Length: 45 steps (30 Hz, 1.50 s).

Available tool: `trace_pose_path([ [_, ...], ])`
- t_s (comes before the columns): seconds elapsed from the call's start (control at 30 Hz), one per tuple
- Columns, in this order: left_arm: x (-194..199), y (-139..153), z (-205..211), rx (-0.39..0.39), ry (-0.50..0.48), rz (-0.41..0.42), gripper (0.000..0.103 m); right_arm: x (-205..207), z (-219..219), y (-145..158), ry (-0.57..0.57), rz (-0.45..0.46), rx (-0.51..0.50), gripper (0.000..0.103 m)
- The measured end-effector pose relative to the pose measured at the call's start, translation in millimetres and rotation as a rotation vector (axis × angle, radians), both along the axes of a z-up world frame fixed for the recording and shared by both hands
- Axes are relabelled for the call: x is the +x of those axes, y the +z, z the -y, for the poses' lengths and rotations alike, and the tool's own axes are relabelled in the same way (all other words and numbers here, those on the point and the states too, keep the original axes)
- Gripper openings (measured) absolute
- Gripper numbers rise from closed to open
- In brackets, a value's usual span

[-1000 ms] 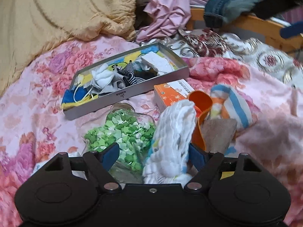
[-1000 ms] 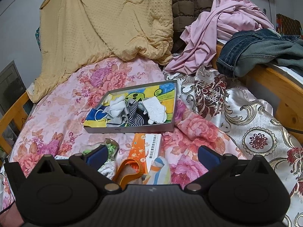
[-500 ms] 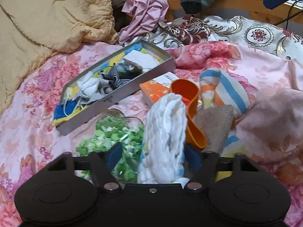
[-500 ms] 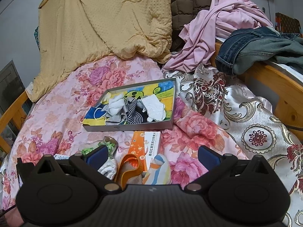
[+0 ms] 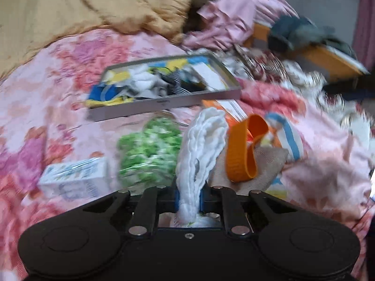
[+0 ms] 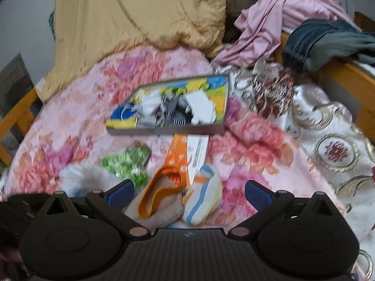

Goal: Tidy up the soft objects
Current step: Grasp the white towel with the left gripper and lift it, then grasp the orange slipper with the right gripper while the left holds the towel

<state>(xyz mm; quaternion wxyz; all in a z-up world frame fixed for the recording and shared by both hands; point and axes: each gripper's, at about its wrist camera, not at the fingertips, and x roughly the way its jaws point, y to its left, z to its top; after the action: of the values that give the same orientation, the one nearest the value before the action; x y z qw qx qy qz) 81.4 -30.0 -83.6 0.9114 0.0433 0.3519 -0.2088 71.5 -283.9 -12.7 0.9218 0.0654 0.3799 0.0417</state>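
My left gripper [image 5: 189, 201] is closing on the white cloth [image 5: 201, 145], near. My right gripper [image 6: 188, 193] stands wide over the striped sock [image 6: 204, 199]. The far tray [image 6: 164, 131] holds some pieces already; the orange band [image 6: 161, 192] and tan cloth [image 6: 164, 213] remain.

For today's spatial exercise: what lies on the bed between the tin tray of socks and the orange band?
An orange-and-white box lies between the tray and the orange band; the right wrist view shows it best.

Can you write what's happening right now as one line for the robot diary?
left fingers: closing on white cloth | right fingers: open, above orange band | tray: behind
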Motion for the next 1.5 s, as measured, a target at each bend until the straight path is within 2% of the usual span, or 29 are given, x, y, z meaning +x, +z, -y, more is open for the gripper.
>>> trace_pose_path([
  [0.27, -16.6, 18.9, -36.0, -0.053, 0.082, 0.015, 0.015, 22.9, -17.8, -30.7, 0.037, -0.064, -0.008, 0.102],
  [0.5, -15.6, 17.5, -45.4, -0.069, 0.128, 0.016, 0.015, 47.8, -31.6, -48.4, 0.050, -0.148, 0.238, 0.094],
  [0.6, -16.2, 17.1, -47.0, -0.071, 0.134, 0.017, 0.015, 57.7, -34.0, -58.9, 0.036, -0.185, 0.289, 0.082],
  [0.77, -16.9, 16.0, -50.9, -0.071, 0.147, 0.016, 0.016, 75.0, -35.1, -74.7, -0.027, -0.233, 0.314, 0.061],
  [0.93, -16.7, 15.0, -49.8, -0.076, 0.150, 0.015, 0.016, 86.3, -29.9, -90.1, -0.109, -0.285, 0.339, 0.055],
  [1.0, -16.6, 14.3, -48.7, -0.078, 0.148, 0.013, 0.016, 88.6, -29.3, -94.3, -0.127, -0.296, 0.340, 0.046],
  [1.03, -16.0, 14.1, -48.0, -0.078, 0.147, 0.011, 0.016, 88.6, -28.8, -94.9, -0.132, -0.297, 0.337, 0.035],
  [1.2, -14.6, 13.4, -47.0, -0.082, 0.147, 0.006, 0.016, 87.1, -25.1, -97.1, -0.138, -0.302, 0.340, 0.023],
  [1.27, -14.0, 12.4, -46.7, -0.083, 0.147, 0.002, 0.016, 86.1, -23.3, -96.1, -0.138, -0.300, 0.346, 0.011],
  [1.5, -13.9, 12.4, -43.3, -0.093, 0.145, -0.004, 0.016, 73.4, -30.5, -74.4, -0.073, -0.254, 0.302, 0.008],
])
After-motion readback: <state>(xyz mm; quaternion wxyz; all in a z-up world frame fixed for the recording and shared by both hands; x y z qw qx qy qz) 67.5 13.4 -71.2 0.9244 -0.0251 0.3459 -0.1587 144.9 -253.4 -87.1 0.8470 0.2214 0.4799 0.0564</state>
